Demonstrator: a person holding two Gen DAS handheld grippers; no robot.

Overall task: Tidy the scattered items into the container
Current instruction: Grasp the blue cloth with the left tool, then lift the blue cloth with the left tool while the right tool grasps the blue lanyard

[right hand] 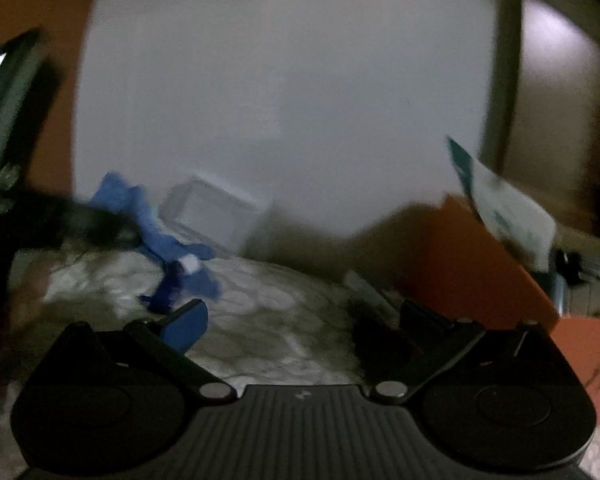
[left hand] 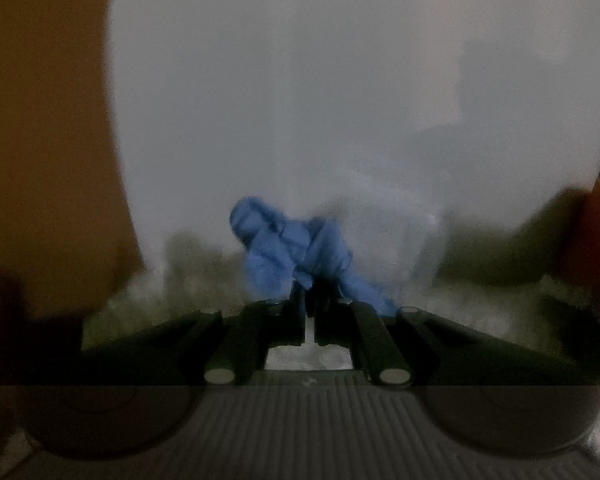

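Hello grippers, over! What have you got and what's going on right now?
Left gripper shut on blue cloth. Right gripper open, empty. White container ahead by the wall, path looks clear.

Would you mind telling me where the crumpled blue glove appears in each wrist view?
Left wrist view: the crumpled blue glove sits at lower centre, pinched in the shut left gripper.
Right wrist view: it hangs at left of centre, off the dark left gripper reaching in from the left edge.
Shared landmark: the pale grey wall behind it.
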